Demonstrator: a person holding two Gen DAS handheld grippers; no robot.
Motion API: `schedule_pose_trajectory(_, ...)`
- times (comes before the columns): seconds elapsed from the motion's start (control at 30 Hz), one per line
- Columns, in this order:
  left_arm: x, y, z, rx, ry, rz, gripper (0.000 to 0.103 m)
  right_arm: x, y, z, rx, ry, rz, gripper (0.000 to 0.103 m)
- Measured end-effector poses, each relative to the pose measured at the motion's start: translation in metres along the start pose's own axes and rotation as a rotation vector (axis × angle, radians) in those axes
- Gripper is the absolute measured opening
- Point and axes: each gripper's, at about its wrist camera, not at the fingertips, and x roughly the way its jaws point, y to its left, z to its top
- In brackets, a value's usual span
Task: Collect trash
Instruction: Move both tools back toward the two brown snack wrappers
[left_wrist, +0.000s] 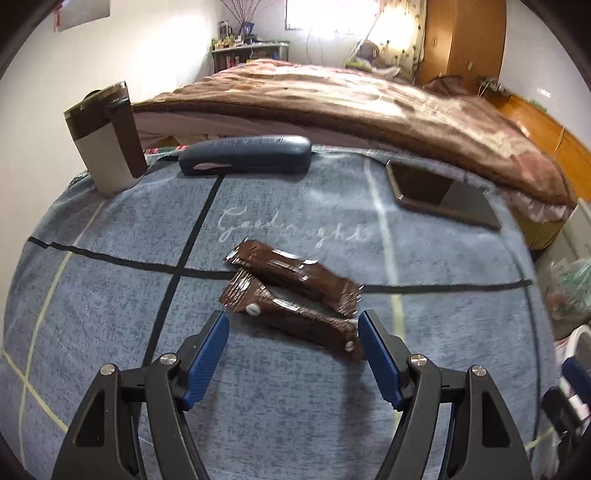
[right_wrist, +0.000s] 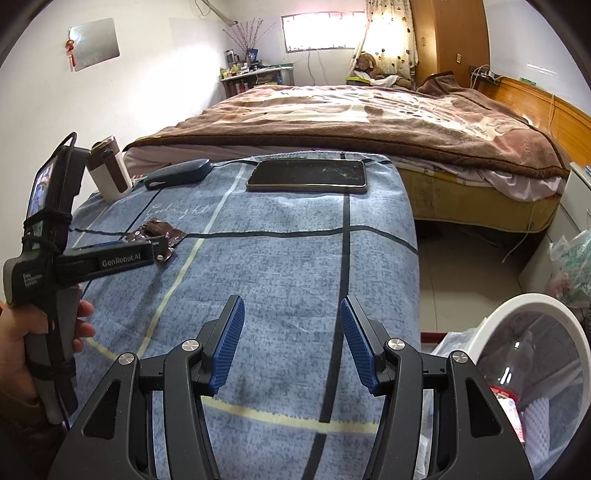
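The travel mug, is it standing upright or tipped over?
Upright: the travel mug stands on its base on the blue cloth, lid on top.

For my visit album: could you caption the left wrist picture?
Open left gripper closing in on two brown snack wrappers lying on a blue blanket.

glossy wrappers (left_wrist: 291, 295), matt cloth (left_wrist: 295, 406), seemingly

"GenRobot.AI" on left tongs (right_wrist: 159, 251), "Goodnight" on cloth (left_wrist: 288, 229)
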Motion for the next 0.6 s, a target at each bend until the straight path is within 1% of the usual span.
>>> schedule_pose_trajectory(0.1, 0.005, 0.009, -0.003, -0.009, 0.026, 0.021, 0.074, 0.000, 0.005, 0.000, -0.004, 0.000, 0.005, 0.056)
schedule_pose_trajectory(0.17, 0.001, 0.015, -0.005, -0.003, 0.015, 0.035, 0.074, 0.000, 0.007, 0.000, -0.011, 0.004, 0.005, 0.056)
schedule_pose_trajectory(0.27, -0.004, 0.028, -0.010, -0.008, 0.022, 0.023, 0.074, 0.000, 0.013, 0.001, -0.020, 0.007, 0.009, 0.056)
schedule_pose_trajectory(0.4, -0.010, 0.050, -0.017, -0.025, 0.020, 0.043, 0.074, 0.000, 0.024, 0.003, -0.038, 0.005, 0.023, 0.056)
schedule_pose_trajectory(0.5, -0.012, 0.065, -0.019, -0.070, 0.013, 0.009, 0.074, 0.000, 0.028, 0.004, -0.050, 0.003, 0.031, 0.056)
schedule_pose_trajectory(0.6, -0.017, 0.064, -0.016, -0.087, -0.011, -0.042, 0.074, 0.001, 0.028, 0.004, -0.053, 0.004, 0.023, 0.056)
